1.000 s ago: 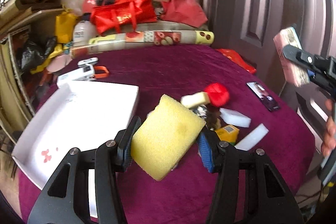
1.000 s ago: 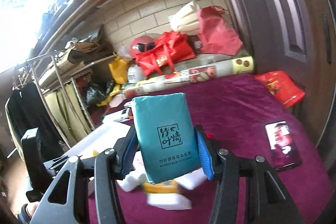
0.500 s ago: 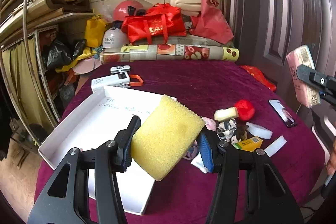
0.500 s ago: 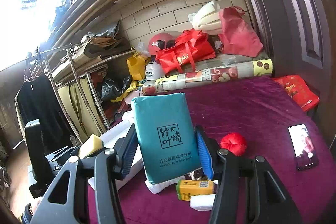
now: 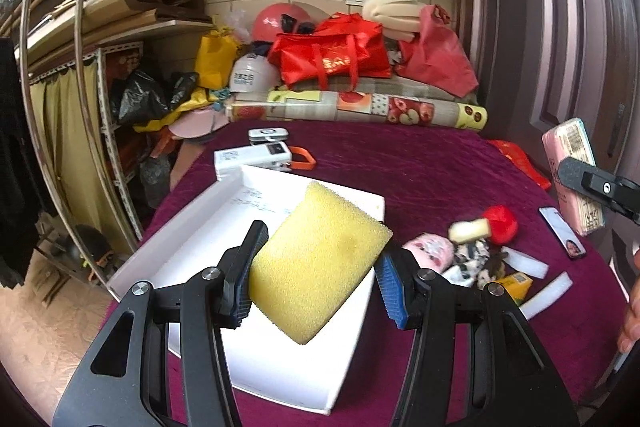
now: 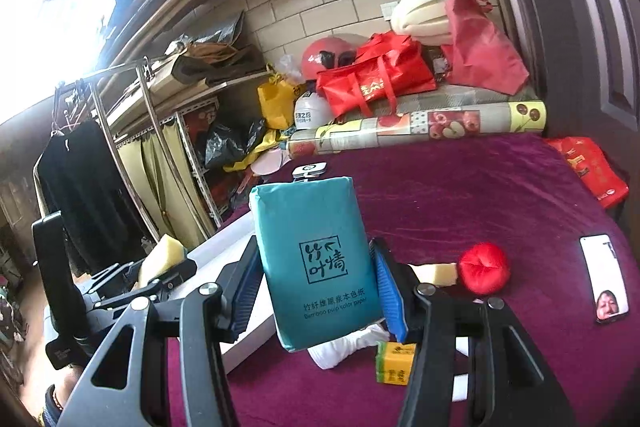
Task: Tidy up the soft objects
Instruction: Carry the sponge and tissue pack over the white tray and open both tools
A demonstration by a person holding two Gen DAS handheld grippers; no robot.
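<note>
Both grippers have swung leftward across the table since a second ago: white tray [image 5: 224,227] now sits centred under the left gripper's view, where it lay off to the left before; the pile of small items has slid to the right edge of that view.

Left gripper [image 5: 316,275]: jaws pinching yellow sponge [image 5: 320,267], held tilted, above the tray. Sponge bulges past both pads, clear of the tray floor.

Right gripper [image 6: 316,279]: jaws clamped on teal tissue pack [image 6: 316,259], pack upright, printed face toward the camera, held above the purple tablecloth [image 6: 480,195]. From the left wrist view the same pack shows its pink back side at far right.

On the cloth, right of the tray: red soft ball [image 6: 484,273] touching a pale foam piece [image 6: 434,273]; pink plush item [image 5: 430,253]; black-and-white fabric bit [image 5: 476,259]; small yellow box [image 6: 394,363]; white foam blocks [image 5: 524,261]. Phone [image 6: 604,277] lies apart, near the right edge.

Tray interior bare except faint writing. White device with orange strap [image 5: 256,157] just beyond the tray's far corner. Red bags and a rolled mat stacked along the back wall.
</note>
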